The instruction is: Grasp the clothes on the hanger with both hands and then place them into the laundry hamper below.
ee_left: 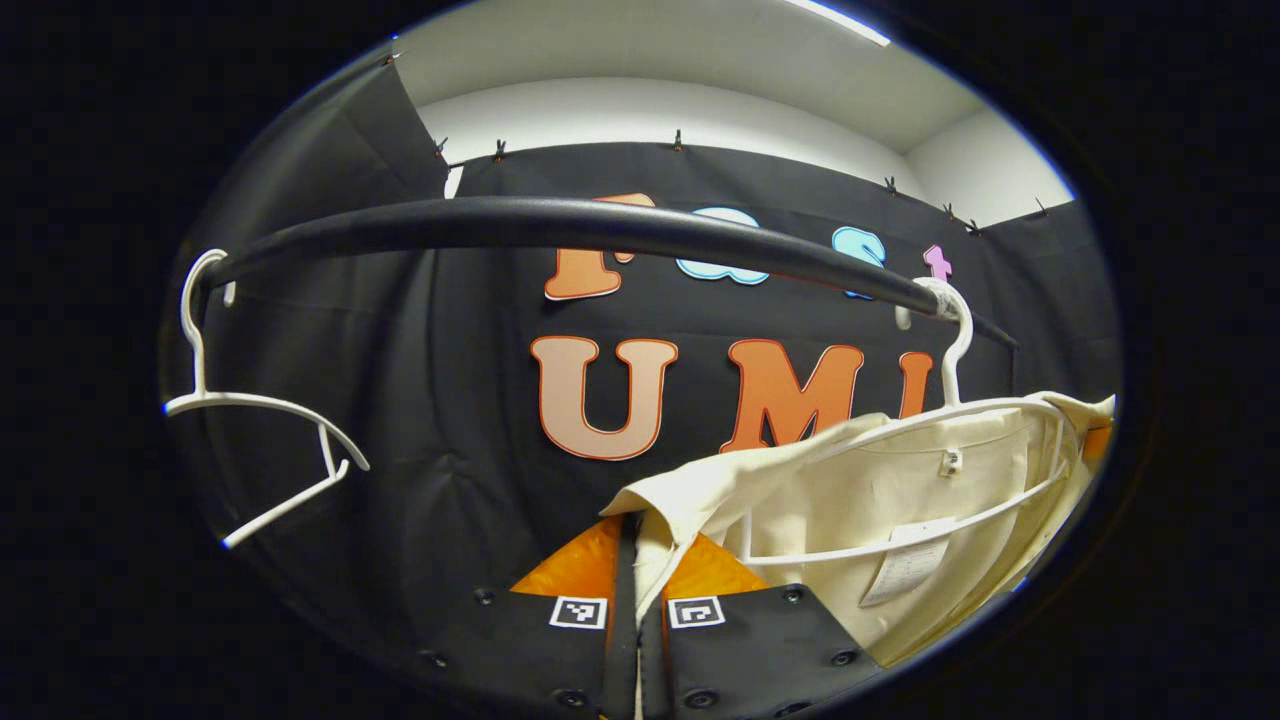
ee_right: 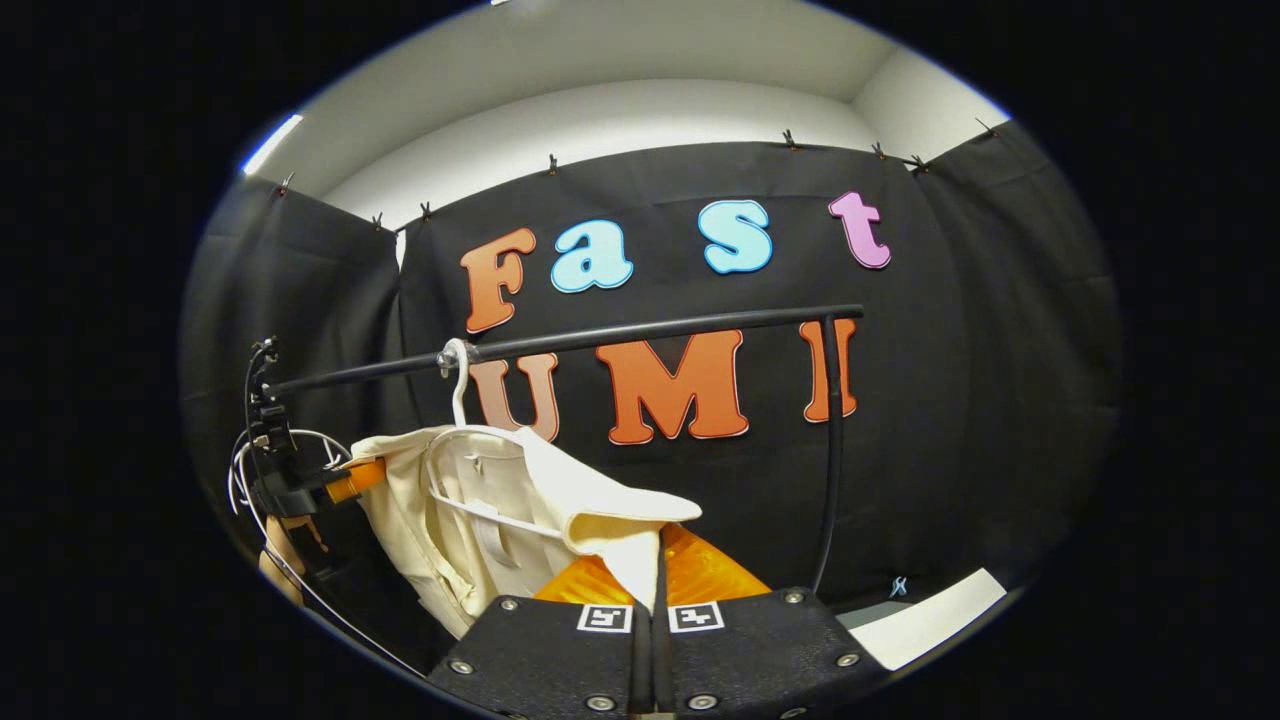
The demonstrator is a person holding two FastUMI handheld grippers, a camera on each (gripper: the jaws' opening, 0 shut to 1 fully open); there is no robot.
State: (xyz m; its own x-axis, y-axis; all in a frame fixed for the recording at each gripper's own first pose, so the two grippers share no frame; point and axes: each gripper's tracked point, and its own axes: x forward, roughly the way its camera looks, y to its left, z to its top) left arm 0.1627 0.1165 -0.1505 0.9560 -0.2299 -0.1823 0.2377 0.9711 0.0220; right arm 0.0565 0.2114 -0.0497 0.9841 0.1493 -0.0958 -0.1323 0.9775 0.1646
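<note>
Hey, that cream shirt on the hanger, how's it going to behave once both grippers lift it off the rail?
The cream shirt is probably floppy: its shoulder already folds and droops where the left gripper pinches it. It looks light, thin cloth on a slim white hanger. The hanger may snag or swing on the rail, since it sits inside the collar.

No wording could be read. A small tag (ee_left: pixel 950 461) at the neck of the cream garment (ee_left: pixel 900 500) and a larger paper label (ee_left: pixel 905 568) hanging inside it were too small and blurred. Each gripper body carried two square black-and-white coded markers (ee_left: pixel 578 612) (ee_right: pixel 604 618), without letters or numbers.
</note>
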